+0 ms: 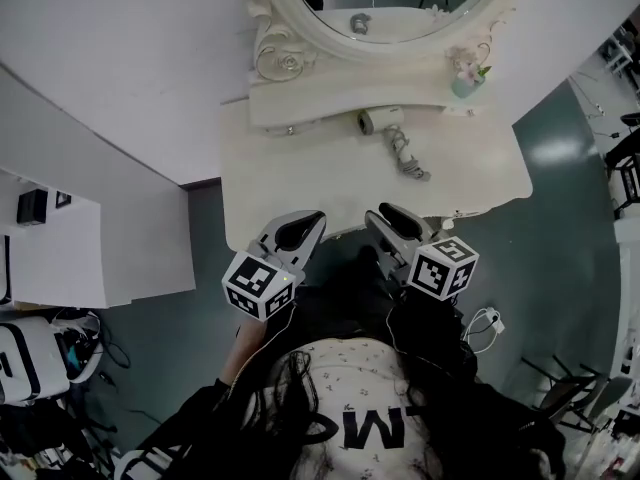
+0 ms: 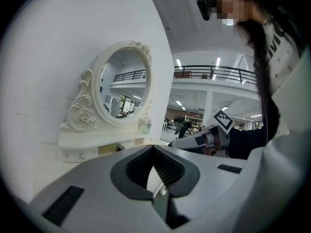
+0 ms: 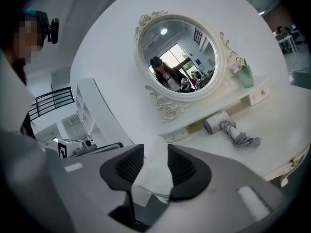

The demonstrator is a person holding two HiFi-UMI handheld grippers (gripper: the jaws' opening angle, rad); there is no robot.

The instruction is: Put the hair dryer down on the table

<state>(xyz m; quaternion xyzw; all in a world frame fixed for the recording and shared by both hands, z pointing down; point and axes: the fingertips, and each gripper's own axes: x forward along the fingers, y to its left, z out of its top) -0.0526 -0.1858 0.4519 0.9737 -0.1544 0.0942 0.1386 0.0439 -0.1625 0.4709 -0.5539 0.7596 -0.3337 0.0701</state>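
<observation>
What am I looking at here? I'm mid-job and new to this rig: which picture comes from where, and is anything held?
There is no robot arm here: a person holds a two-jaw gripper in each hand. The head view looks down from a camera on the person's head. It shows the left gripper and the right gripper at the front edge of a white dressing table. The other two pictures come from a camera riding on each gripper, looking along its jaws. On the table lies the hair dryer with its cord, in front of an oval mirror. A small vase stands on the mirror's shelf. Nothing is held: the left jaws are shut together, and the right jaws stand apart and empty.
</observation>
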